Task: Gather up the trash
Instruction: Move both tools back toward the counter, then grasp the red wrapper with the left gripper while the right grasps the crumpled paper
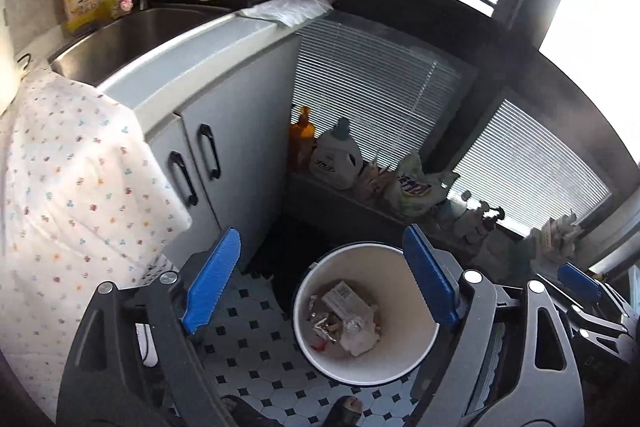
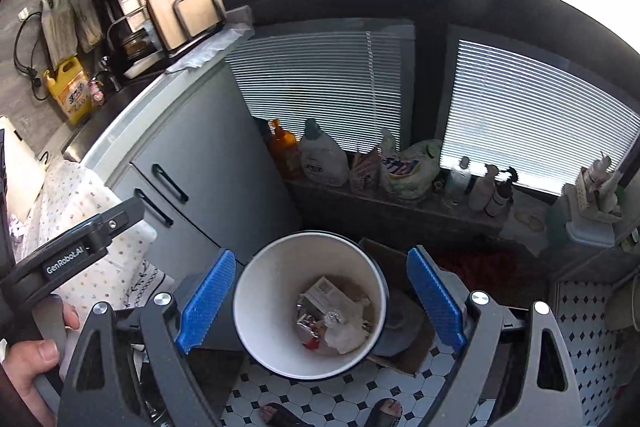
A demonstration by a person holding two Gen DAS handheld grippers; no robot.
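A white round bin (image 1: 384, 267) stands on the tiled floor below both grippers. In it lies a heap of trash (image 1: 344, 319): a printed carton, foil wrappers and crumpled white plastic. My left gripper (image 1: 322, 234) hangs above the bin's left side, open, with nothing between its blue pads (image 1: 212, 283). In the right wrist view the bin (image 2: 280, 267) and the trash (image 2: 332, 319) sit straight under my right gripper (image 2: 321, 254), which is also open and holds nothing. A hand (image 2: 36, 359) holds the left gripper's body at the left edge.
A grey sink cabinet (image 1: 224, 131) stands left of the bin, with a flowered cloth (image 1: 72, 187) draped over its edge. Detergent bottles (image 1: 336, 159) and bags line the low window ledge behind. A flattened cardboard box (image 2: 404, 343) lies right of the bin. Sandalled feet (image 2: 384, 411) stand on the tiles.
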